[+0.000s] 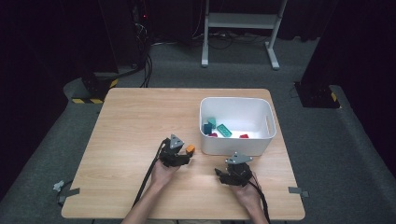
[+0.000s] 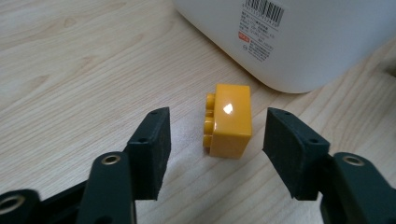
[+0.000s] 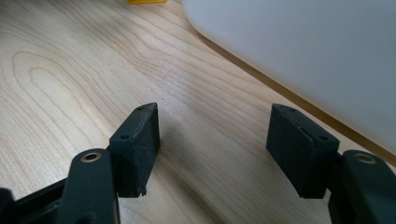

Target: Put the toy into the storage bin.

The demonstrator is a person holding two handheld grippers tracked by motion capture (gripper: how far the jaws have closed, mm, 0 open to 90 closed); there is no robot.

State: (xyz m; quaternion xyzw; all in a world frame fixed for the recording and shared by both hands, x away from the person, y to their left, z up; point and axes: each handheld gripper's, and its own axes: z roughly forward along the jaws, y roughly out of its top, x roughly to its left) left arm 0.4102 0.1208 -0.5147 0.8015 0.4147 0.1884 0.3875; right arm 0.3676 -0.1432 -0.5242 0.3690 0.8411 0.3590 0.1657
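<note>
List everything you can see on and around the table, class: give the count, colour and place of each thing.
Table: one, light wood, centre.
Bin: one, white, on the table's right half.
Orange brick: one, on the table beside the bin, between the left gripper's jaws, not yet pinched.
Teal bricks: about three, inside the bin.
Red bricks: two, inside the bin, near its front wall.
Stand: one, white, on the floor behind the table.
Left gripper: black, jaws open around the orange brick.
Right gripper: black, jaws open over bare table beside the bin.
</note>
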